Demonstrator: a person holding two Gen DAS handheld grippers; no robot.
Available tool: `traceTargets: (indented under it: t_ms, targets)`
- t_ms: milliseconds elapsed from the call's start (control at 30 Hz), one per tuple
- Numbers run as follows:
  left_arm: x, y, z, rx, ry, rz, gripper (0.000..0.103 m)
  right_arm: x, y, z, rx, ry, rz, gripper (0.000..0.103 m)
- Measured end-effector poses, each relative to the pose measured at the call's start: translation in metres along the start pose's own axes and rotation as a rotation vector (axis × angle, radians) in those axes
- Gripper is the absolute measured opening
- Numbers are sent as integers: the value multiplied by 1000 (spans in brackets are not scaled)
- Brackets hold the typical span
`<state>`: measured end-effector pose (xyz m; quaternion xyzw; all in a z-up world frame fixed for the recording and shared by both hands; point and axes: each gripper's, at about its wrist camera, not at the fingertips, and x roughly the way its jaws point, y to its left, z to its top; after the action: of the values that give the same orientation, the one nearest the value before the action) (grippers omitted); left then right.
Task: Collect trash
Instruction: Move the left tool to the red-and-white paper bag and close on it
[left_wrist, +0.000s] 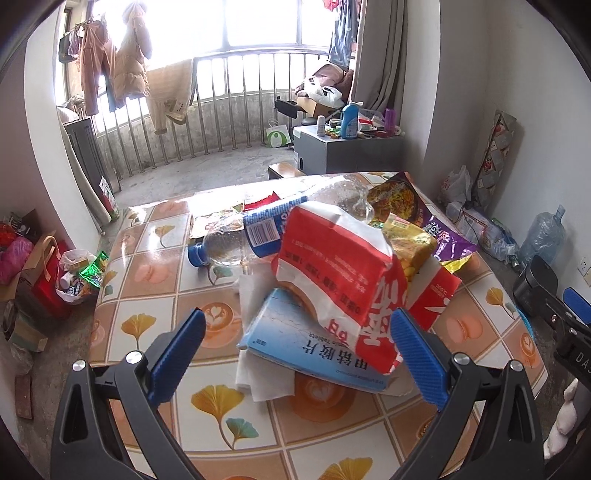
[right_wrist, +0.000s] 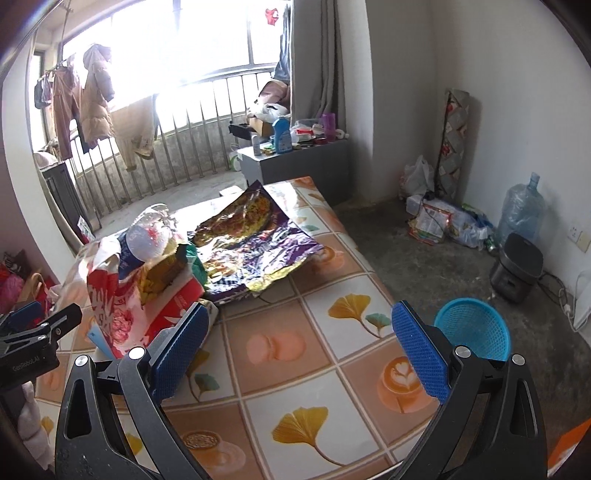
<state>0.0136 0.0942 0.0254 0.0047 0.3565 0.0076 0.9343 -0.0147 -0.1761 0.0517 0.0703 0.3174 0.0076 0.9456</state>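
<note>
A heap of trash lies on the tiled table (left_wrist: 155, 325): a red and white bag (left_wrist: 340, 269) on a blue medicine box (left_wrist: 314, 343), white tissue (left_wrist: 258, 384), a crushed clear bottle (left_wrist: 258, 236) with a blue cap, and a purple foil wrapper (right_wrist: 255, 236). My left gripper (left_wrist: 297, 343) hovers open over the near side of the heap, its right pad beside the red and white bag. My right gripper (right_wrist: 295, 339) is open above bare table, just right of the heap. A blue mesh basket (right_wrist: 472, 328) stands on the floor beyond the table's right edge.
A black appliance (right_wrist: 517, 267) and a large water jug (right_wrist: 521, 210) stand by the right wall. Bags and a small white bin (left_wrist: 77, 273) crowd the floor left of the table. A grey cabinet (left_wrist: 332, 151) with bottles stands behind, near the balcony railing.
</note>
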Motion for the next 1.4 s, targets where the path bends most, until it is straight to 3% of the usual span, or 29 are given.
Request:
traceTargets:
  t_ms: [233,500,767,933,1167,1400]
  targets:
    - [0,23,5,2,-27,-61,97,13,22,13,26,23,117,95]
    - [1,23,3,40,-68,-199,97,27,22,18,106,68,193,95]
    - [6,22,1,59,-97,-253,97,37,14,10,188,134,233,94]
    - [8,21,-1,77,-104,-296,92,41,3,5,257,178,273,88]
    - [10,9,-3,139,-115,-335,76,53,-2,-4,377,268,390,76]
    - [11,-8,-3,177,-106,-360,76,53,-5,-4,423,280,425,64]
